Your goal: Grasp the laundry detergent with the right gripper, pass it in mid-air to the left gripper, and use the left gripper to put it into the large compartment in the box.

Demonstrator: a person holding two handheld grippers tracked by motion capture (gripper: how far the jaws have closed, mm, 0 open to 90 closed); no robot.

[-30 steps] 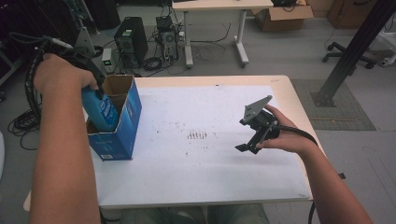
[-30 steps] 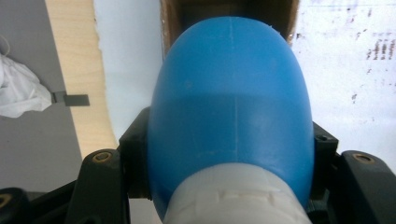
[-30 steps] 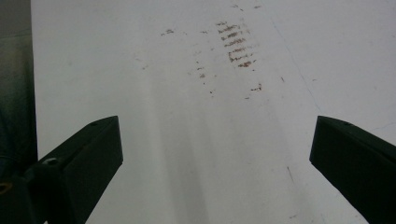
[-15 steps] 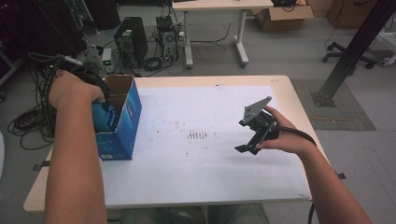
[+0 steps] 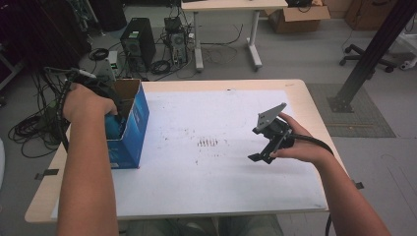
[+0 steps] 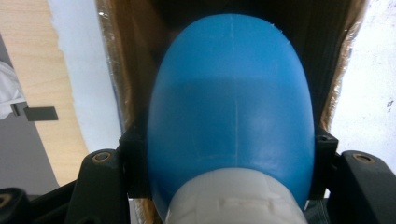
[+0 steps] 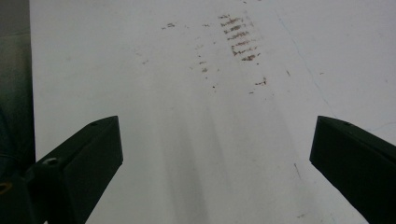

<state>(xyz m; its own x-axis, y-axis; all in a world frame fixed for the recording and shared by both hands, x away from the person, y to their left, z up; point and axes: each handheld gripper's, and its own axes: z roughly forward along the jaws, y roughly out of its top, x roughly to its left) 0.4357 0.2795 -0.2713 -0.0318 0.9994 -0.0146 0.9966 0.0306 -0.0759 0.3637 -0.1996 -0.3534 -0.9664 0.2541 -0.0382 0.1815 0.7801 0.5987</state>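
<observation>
A blue bottle [image 6: 231, 93] with a white cap [image 6: 233, 198] sits between the jaws of my left gripper [image 6: 229, 144], which is shut on it. The bottle points down into an open blue cardboard box [image 5: 132, 129], whose brown inner walls [image 6: 128, 56] surround it. From above, the bottle [image 5: 115, 127] shows just inside the box's mouth, under the person's left hand [image 5: 86, 101]. My right gripper [image 5: 268, 142] hovers low over the white sheet at the table's right. Its jaws stand wide apart with nothing between them [image 7: 215, 140].
A white paper sheet [image 5: 206, 182] covers most of the wooden table [image 5: 42, 206]; brown scuff marks [image 5: 207, 142] lie at its middle. Beyond the far edge are computer towers [image 5: 135, 42], cables and another table's legs. A black post [image 5: 366, 59] stands at the right.
The left hand has carried the blue bottle back and down, from the box's front left corner into its open top. The right gripper has stayed in place.
</observation>
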